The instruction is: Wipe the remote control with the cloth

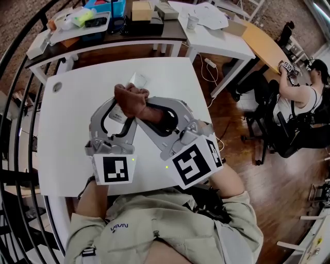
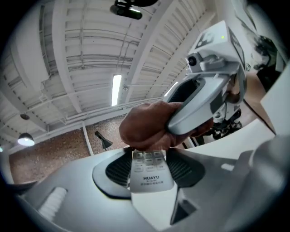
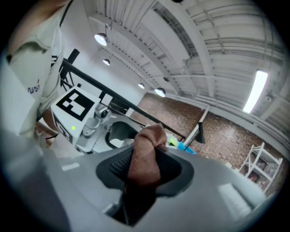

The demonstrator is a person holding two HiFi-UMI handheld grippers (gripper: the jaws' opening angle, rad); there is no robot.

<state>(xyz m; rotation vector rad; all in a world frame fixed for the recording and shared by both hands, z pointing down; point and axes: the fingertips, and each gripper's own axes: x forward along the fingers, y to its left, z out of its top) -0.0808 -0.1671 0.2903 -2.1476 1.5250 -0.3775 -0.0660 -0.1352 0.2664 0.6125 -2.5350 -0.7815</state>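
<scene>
Item: remote control point(image 2: 147, 174), white, with grey buttons. It is held above the middle of the white table point(image 1: 67, 139), clamped by its near end between the jaws of the left gripper point(image 2: 147, 170). "HUAYU" is printed on its near end; the smaller line beneath cannot be read.

Item: cloth point(image 3: 146, 154), brown, bunched. It is pinched between the jaws of the right gripper point(image 3: 145, 170), which are closed on it. The bunched end is pressed onto the far part of the remote control and covers it. In the head view most of the remote control is hidden behind the cloth and the two gripper bodies.

Item: marker cubes, one per gripper, left point(image 1: 114, 169) and right point(image 1: 197, 162). Black-and-white square patterns are carried, and a small green light is lit on each.

Surroundings:
- A small white object point(image 1: 138, 80) is lying on the table just beyond the cloth; what it is cannot be told.
- A grey round fitting point(image 1: 57, 87) is set in the table's far left corner.
- A cluttered desk point(image 1: 154, 32) is placed beyond the table, with a blue bin point(image 1: 105, 7), a cardboard box point(image 1: 141, 10), a paper cup point(image 1: 192, 21) and loose papers point(image 1: 209, 15).
- A black railing point(image 1: 20, 46) is run along the left side.
- A seated person point(image 1: 304, 103) is seen far right, well apart, on the wooden floor point(image 1: 242, 154).
</scene>
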